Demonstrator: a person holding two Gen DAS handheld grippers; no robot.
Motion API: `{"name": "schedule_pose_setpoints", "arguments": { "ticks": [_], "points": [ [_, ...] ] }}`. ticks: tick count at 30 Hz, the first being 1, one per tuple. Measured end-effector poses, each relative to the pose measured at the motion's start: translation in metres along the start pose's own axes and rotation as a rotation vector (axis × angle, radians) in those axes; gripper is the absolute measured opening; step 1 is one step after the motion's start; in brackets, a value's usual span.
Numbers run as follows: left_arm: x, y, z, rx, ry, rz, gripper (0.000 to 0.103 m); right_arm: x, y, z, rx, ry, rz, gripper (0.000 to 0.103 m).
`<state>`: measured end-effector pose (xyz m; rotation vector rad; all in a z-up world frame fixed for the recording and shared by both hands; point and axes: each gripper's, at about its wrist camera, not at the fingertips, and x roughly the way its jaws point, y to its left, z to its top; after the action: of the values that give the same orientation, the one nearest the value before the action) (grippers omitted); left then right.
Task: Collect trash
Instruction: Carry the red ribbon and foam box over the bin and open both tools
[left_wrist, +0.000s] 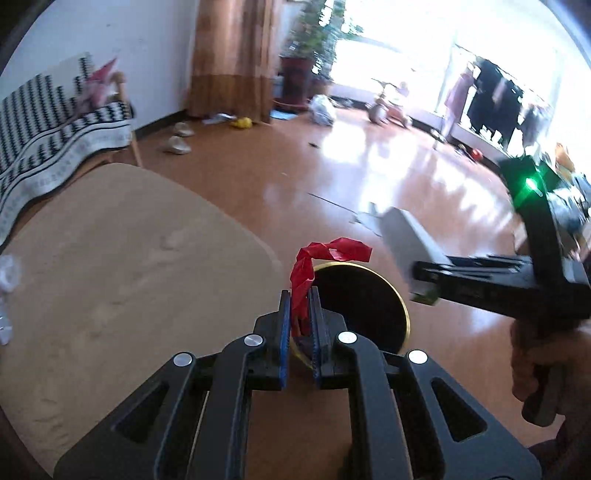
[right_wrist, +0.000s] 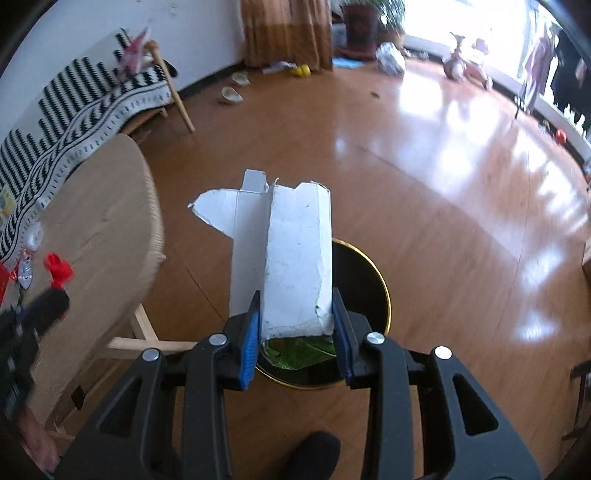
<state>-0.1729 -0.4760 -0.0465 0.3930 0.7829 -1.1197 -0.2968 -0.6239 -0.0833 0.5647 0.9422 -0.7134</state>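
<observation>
The bench (left_wrist: 110, 266), a rounded tan top on pale wooden legs, lies to the left of both grippers; some crumpled clear and red scraps (right_wrist: 27, 258) rest on it near its far-left edge in the right wrist view, too blurred to name. Behind it stands a sofa with a black-and-white zigzag throw (left_wrist: 44, 122). The left gripper (left_wrist: 301, 306) is clenched on a twisted strip of red plastic wrapper (left_wrist: 317, 269), which rises from between its blue pads (left_wrist: 283, 332) and curls over to the right. Just beyond and below its fingertips sits the black trash bin with a gold rim (left_wrist: 404, 314), standing on the glossy wooden floor (left_wrist: 332, 166) beside the bench. The right gripper (right_wrist: 297, 317) is grasping a torn white cardboard carton (right_wrist: 295, 251) between its blue pads (right_wrist: 248, 347); the carton points forward, its open flaps spread at the far end and a green printed side showing underneath near the pads. The bin's rim (right_wrist: 384, 291) lies directly below and just ahead of this gripper. In the left wrist view the carton (left_wrist: 410, 240) hangs to the right of the bin, held out by the right gripper (left_wrist: 432, 280)
</observation>
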Motion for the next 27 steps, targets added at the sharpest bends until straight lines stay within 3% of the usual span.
{"name": "schedule_pose_setpoints", "arguments": {
  "ticks": [6, 17, 18, 20, 21, 27],
  "points": [
    [0.017, -0.02, 0.0, 0.028, 0.017, -0.012, 0.008, 0.011, -0.011, -0.001, 0.008, 0.035, -0.005, 0.035],
    [0.025, -0.015, 0.005, 0.013, 0.023, -0.02, 0.008, 0.01, -0.001, 0.0, -0.002, 0.025, -0.014, 0.036],
    [0.025, -0.016, 0.005, 0.011, 0.024, -0.021, 0.008, 0.009, -0.002, 0.0, 0.001, 0.02, -0.019, 0.037],
    [0.027, -0.017, 0.004, 0.007, 0.026, -0.025, 0.008, 0.008, -0.002, -0.001, 0.006, 0.015, -0.036, 0.062],
    [0.028, -0.018, 0.003, 0.006, 0.028, -0.027, 0.008, 0.006, -0.003, -0.001, 0.008, 0.003, -0.043, 0.065],
    [0.039, -0.022, 0.005, -0.004, 0.05, -0.049, 0.008, -0.005, -0.01, 0.002, 0.034, -0.037, -0.047, 0.065]
  ]
}}
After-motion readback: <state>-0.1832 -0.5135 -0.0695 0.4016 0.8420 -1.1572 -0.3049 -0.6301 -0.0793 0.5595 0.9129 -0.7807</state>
